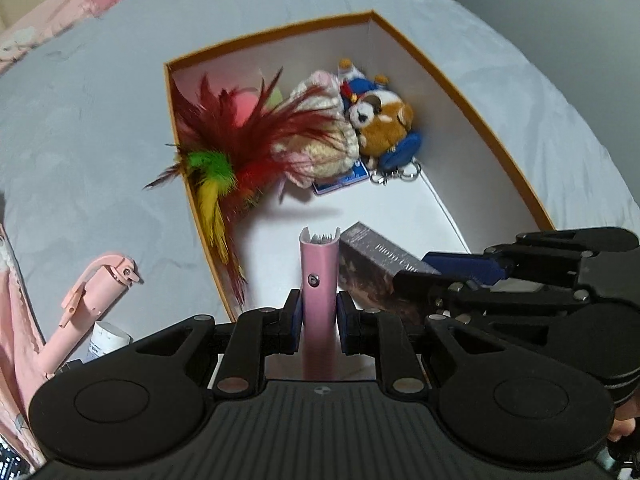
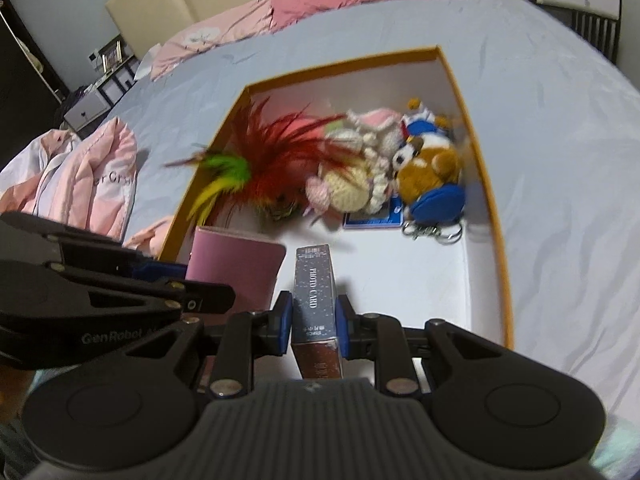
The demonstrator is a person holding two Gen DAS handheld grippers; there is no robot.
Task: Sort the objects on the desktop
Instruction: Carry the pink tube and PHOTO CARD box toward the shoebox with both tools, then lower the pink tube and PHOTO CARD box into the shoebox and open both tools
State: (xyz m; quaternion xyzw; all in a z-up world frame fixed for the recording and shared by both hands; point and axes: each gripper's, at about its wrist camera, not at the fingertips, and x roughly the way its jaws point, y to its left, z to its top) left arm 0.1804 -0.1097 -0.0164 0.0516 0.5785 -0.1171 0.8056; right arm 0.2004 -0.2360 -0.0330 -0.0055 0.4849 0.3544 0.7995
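Left wrist view: left tool pinches a slim pink notebook on edge, long axis running straight ahead along the fingers, its far end pointing into the orange-rimmed white cardboard box on the grey bed. The free floor area lies directly ahead.

Right wrist view: right tool pinches a dark "PHOTO CARD" box, long axis also forward, over the near floor just beside the notebook. Both tools appear about equally near.
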